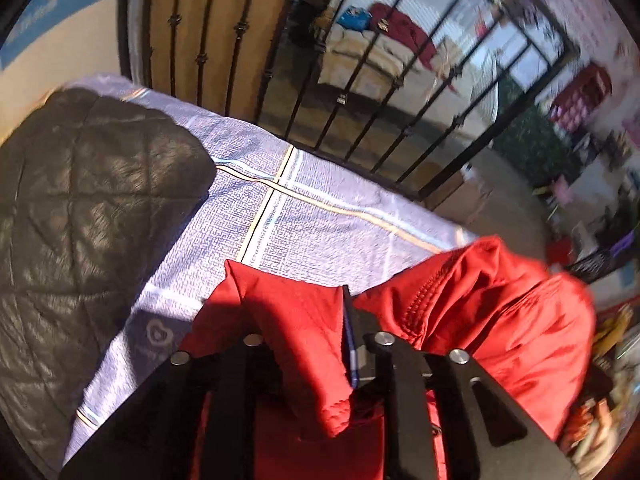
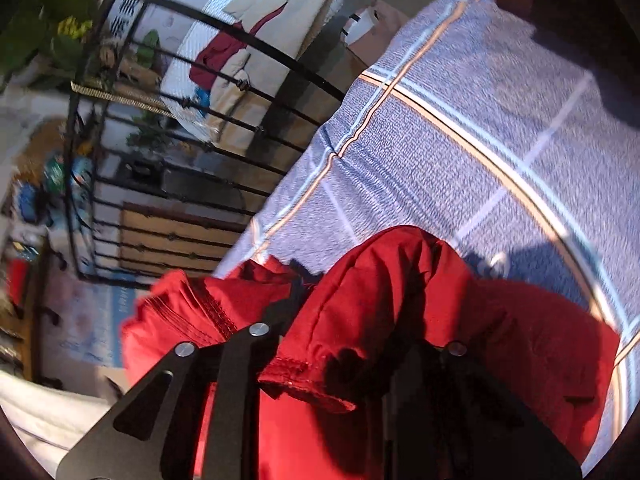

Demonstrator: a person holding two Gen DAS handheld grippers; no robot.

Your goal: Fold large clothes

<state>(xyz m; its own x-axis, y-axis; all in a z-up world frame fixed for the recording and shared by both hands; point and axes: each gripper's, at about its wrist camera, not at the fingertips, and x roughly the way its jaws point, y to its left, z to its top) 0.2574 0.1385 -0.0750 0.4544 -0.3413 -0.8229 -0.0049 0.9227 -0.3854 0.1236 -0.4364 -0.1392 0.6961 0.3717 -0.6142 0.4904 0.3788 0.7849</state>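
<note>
Both my tongs, left and right, clamp the red jacket over the bedsheet; black quilt at 9 o'clock.

Red garment hides both tools' fingertips (right view blurred).

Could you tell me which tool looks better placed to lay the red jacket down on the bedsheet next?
Probably the left tool: it pinches the red jacket with open bedsheet ahead; the right tool, also gripping, sits near the bed's edge.
</note>
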